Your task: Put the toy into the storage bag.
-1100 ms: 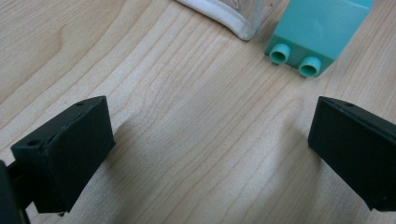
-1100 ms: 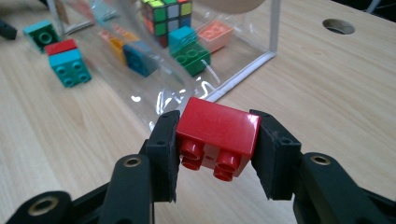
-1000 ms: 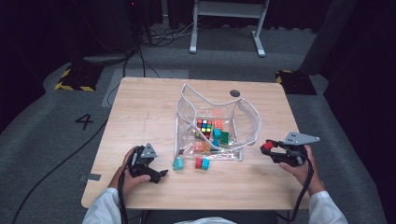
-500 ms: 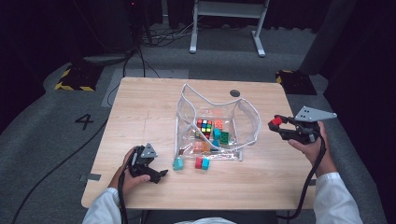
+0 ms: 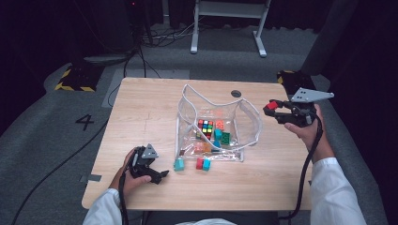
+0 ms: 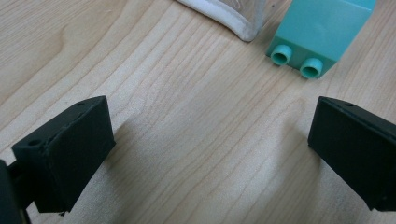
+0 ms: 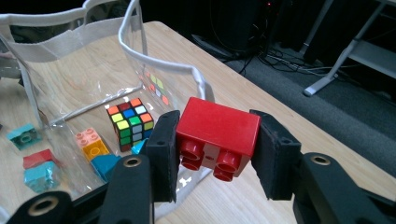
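My right gripper [image 5: 273,109] is shut on a red brick [image 7: 217,135] and holds it in the air just right of the clear plastic bag [image 5: 248,123], near its rim [image 7: 140,42]. Inside the bag lie a colour cube [image 5: 205,126], an orange brick [image 7: 91,143] and several other bricks. My left gripper [image 5: 162,174] rests on the table at the front left, open with nothing between its jaws. A teal brick [image 6: 322,35] lies just ahead of it, close to the bag's white-edged corner [image 6: 233,23].
A red brick [image 5: 200,163] and a blue one [image 5: 206,164] lie on the wooden table [image 5: 141,112] in front of the bag. A dark round hole [image 5: 236,93] sits near the far edge. Beyond the table are cables and a white stand's legs [image 5: 230,33].
My right gripper has risen from the table's right edge with the red brick and moved towards the bag's rim. The left gripper has stayed put.
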Tool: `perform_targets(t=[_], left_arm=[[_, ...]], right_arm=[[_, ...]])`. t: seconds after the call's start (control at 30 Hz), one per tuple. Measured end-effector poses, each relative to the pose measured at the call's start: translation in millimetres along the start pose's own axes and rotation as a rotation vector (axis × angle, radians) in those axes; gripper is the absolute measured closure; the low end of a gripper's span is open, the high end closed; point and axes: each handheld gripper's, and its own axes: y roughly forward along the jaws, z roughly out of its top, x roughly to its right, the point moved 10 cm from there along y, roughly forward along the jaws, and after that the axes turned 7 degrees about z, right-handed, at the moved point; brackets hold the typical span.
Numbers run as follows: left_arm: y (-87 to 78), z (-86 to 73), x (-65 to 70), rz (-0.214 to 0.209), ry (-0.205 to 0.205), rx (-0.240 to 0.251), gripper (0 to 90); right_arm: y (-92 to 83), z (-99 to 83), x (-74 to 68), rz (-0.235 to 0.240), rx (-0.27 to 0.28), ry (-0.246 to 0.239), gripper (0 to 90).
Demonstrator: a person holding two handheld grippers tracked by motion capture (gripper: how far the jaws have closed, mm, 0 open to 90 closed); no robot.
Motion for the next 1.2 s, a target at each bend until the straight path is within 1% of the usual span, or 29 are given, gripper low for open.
perform_targets(t=[0.03,0.07,0.13,0.23,0.3,0.33,0.37,0.4,0.43,0.47,0.53,0.6,0.7,0.8,0.83,0.87,0.9,0.93,1.0,1.07,1.13,1.2], left_arm=[[0.1,0.2,0.0,0.000,0.000,0.002,0.4],[0.1,0.1,0.0,0.000,0.000,0.001,0.3],[0.2,0.2,0.0,0.000,0.000,0.002,0.4],[0.1,0.1,0.0,0.000,0.000,0.001,0.4],[0.1,0.0,0.0,0.001,0.000,0.001,0.3],[0.1,0.2,0.0,0.000,0.000,0.002,0.4],[0.1,0.2,0.0,0.000,0.000,0.002,0.4],[0.1,0.1,-0.1,0.001,0.000,0.001,0.4],[0.0,0.0,0.0,0.000,0.000,0.000,0.4],[0.1,0.1,0.0,0.000,0.001,0.001,0.4],[0.1,0.1,0.0,0.001,0.000,0.001,0.4],[0.0,0.0,0.0,0.001,0.000,0.001,0.4],[0.1,0.2,0.0,0.000,0.000,0.002,0.4],[0.0,0.0,0.0,0.000,0.000,0.000,0.4],[0.0,0.0,0.0,0.000,0.000,0.000,0.4],[0.0,0.0,0.0,0.000,0.000,0.000,0.4],[0.1,0.1,0.0,0.000,0.001,0.001,0.4],[0.0,0.0,0.0,0.000,0.000,0.000,0.4],[0.0,0.0,0.0,0.000,0.000,0.000,0.4],[0.1,0.1,0.0,0.000,-0.001,0.001,0.4],[0.0,0.0,0.0,0.000,0.000,0.000,0.4],[0.0,0.0,0.0,0.000,0.000,0.000,0.4]], right_arm=[[2.0,2.1,-2.4,0.006,-0.003,0.002,55.6],[4.7,4.6,-3.9,0.011,-0.001,-0.011,55.6],[11.3,8.2,-10.0,0.029,-0.008,-0.017,55.6],[24.1,12.2,-19.5,0.062,-0.022,-0.055,55.6],[32.6,11.2,-23.6,0.068,-0.056,-0.063,55.6],[37.0,10.5,-26.1,0.086,-0.070,-0.080,55.6],[41.3,9.1,-29.8,0.102,-0.089,-0.083,55.6],[45.8,7.9,-32.8,0.111,-0.110,-0.100,55.6],[50.4,7.5,-36.1,0.126,-0.123,-0.133,55.6],[54.2,6.7,-40.5,0.141,-0.139,-0.149,55.6],[62.3,5.7,-47.9,0.165,-0.172,-0.178,55.6],[70.1,6.1,-54.3,0.186,-0.196,-0.192,55.6],[81.0,4.9,-63.9,0.212,-0.255,-0.220,55.6],[91.2,4.0,-71.9,0.224,-0.315,-0.250,55.6],[94.3,3.8,-74.3,0.236,-0.334,-0.267,55.6],[97.1,3.4,-78.2,0.246,-0.351,-0.263,55.6],[101.4,3.8,-80.6,0.252,-0.356,-0.276,55.5],[104.6,3.1,-82.1,0.250,-0.375,-0.282,55.5],[111.4,-1.1,-83.6,0.246,-0.430,-0.292,55.5],[115.8,-7.6,-84.0,0.238,-0.506,-0.307,55.5],[119.3,-12.7,-83.5,0.248,-0.551,-0.315,55.5],[120.3,-18.3,-83.7,0.255,-0.605,-0.312,55.4]])
